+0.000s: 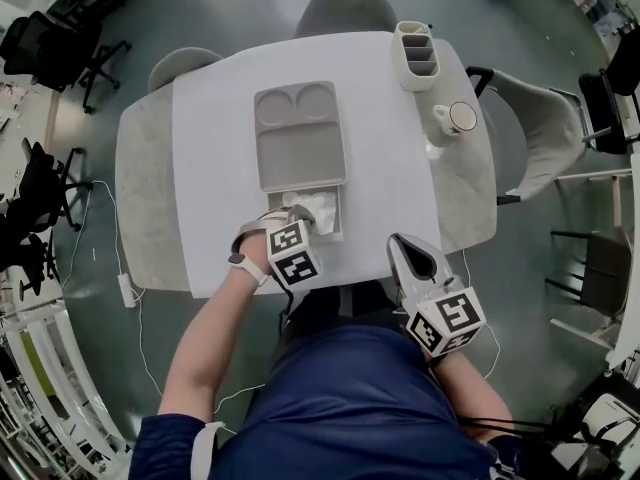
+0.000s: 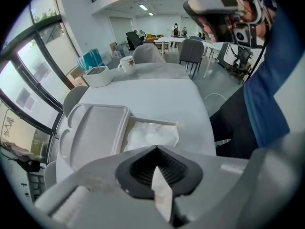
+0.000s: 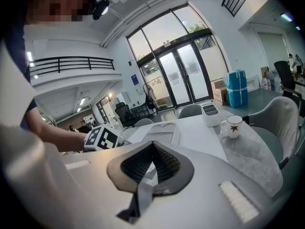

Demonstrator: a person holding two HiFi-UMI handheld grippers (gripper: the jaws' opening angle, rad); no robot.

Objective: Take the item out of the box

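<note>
White tissue (image 2: 152,133) sits pinched in the left gripper's (image 2: 155,149) closed jaws.

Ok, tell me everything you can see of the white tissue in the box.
The tissue is white, soft-looking and crumpled into folds. It lies in the uncovered near end of the grey box, next to the edge of the lid, and fills that opening. The left claw is shut on a thin white flap of it, which stands up between the pads. The rest lies down in the box, not yet lifted out.
</note>
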